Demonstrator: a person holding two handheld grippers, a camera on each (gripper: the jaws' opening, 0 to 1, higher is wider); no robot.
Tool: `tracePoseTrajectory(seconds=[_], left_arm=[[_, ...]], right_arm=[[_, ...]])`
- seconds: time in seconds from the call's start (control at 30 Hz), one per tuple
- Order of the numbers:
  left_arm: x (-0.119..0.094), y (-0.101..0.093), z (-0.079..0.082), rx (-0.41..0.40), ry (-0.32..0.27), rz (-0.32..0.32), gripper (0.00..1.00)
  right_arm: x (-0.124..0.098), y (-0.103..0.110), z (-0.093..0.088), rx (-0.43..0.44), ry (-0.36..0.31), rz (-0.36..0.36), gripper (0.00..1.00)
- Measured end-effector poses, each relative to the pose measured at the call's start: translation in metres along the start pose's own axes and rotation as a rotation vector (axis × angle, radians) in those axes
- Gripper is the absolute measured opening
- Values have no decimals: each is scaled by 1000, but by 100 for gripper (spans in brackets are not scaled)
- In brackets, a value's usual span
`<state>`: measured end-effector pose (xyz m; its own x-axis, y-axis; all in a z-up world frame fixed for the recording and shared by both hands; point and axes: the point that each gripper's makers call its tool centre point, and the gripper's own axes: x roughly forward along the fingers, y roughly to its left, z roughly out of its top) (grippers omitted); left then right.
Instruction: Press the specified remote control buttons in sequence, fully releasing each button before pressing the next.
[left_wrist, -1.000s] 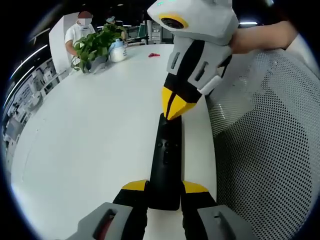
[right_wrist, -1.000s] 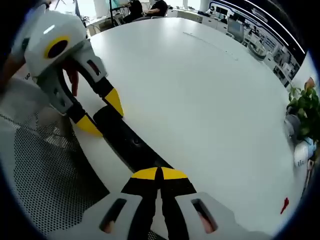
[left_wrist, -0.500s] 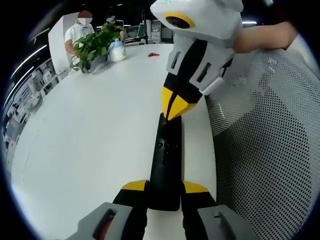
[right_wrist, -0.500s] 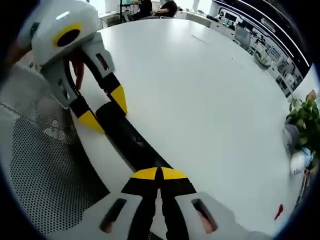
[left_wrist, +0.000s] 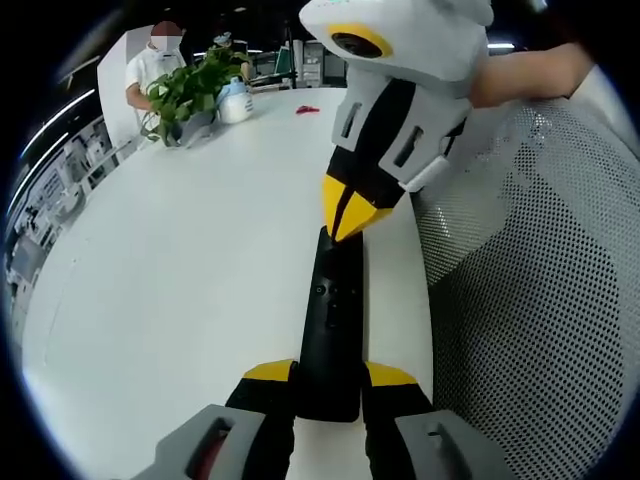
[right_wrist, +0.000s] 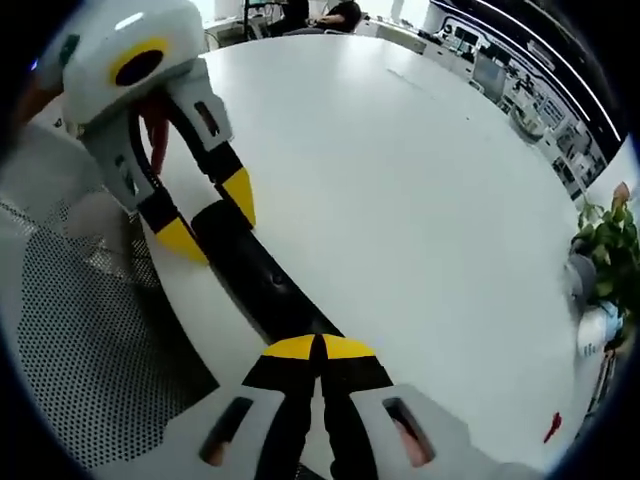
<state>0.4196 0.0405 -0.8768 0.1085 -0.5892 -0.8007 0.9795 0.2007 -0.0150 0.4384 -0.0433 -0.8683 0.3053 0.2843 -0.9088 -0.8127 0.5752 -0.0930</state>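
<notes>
A long black remote control (left_wrist: 333, 310) lies on the white table (left_wrist: 180, 260) close to its edge. My left gripper (left_wrist: 330, 373) is shut on the remote's near end, one yellow tip on each side. My right gripper (left_wrist: 348, 218) comes down from above with its jaws shut, and its yellow tips rest on the remote's far end. In the right gripper view my right gripper (right_wrist: 318, 348) is shut over the remote control (right_wrist: 255, 278), and my left gripper (right_wrist: 210, 217) straddles its other end at upper left. The buttons under the tips are hidden.
A potted plant (left_wrist: 190, 92), a white bottle (left_wrist: 236, 101) and a small red thing (left_wrist: 308, 109) stand at the table's far side, with a person (left_wrist: 160, 60) behind. A white mesh chair (left_wrist: 540, 310) is right beside the table edge, next to both grippers.
The right gripper view has shifted a little, so its camera moved slightly. Both grippers and the remote keep the same places relative to each other.
</notes>
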Motion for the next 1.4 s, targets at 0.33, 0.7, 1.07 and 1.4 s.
tracePoseTrajectory(seconds=[0.33, 0.7, 1.07, 1.4], left_arm=[[0, 1, 0, 7, 2, -3, 25], [0, 0, 0, 10, 3, -5, 25], [0, 0, 0, 7, 2, -4, 25], [0, 0, 0, 4, 0, -3, 25]], right_arm=[[-2, 3, 8, 139, -41, 61, 0], [-2, 11, 12, 232, -66, 124, 0], [2, 17, 9, 130, -35, 102, 0], [2, 15, 9, 179, -48, 115, 0]])
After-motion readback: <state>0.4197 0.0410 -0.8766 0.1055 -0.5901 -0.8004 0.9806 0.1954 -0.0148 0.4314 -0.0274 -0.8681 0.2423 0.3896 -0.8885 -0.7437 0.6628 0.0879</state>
